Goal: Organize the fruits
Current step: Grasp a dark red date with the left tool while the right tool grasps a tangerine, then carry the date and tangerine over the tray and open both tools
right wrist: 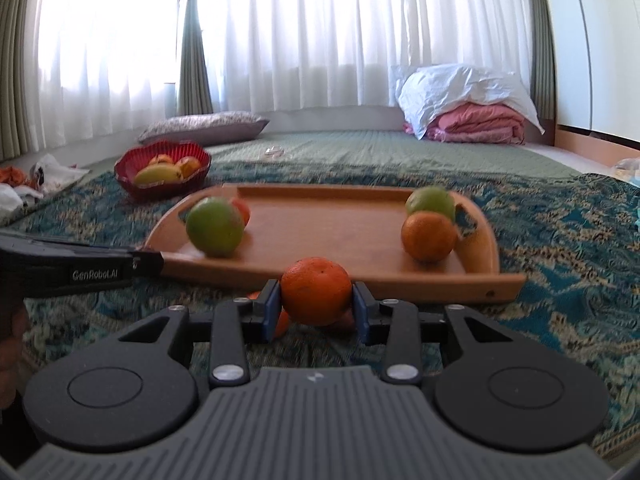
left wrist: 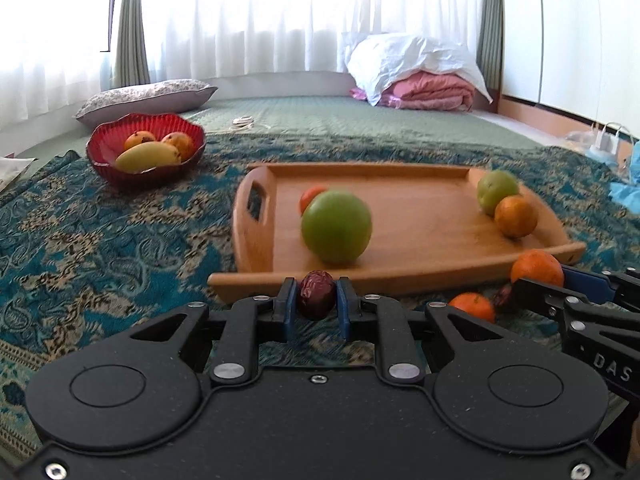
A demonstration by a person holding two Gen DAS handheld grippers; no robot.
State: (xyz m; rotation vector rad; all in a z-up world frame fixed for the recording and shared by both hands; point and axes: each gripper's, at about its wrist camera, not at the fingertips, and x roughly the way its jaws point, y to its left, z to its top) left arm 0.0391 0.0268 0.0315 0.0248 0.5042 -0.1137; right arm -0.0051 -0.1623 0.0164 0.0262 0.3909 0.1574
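Left gripper (left wrist: 316, 305): clamped on a dark red date (left wrist: 316, 295), held between its blue pads just before the near rim of the wooden tray (left wrist: 400, 280). Right gripper (right wrist: 316, 308): clamped on an orange (right wrist: 316, 291), likewise at the tray's near edge. Tray contents: two green fruits, two oranges. A small orange (left wrist: 473, 306) lay on the patterned blanket (left wrist: 100, 240) beside the right gripper. Red bowl (left wrist: 146, 150), far left, held a mango and other fruit.
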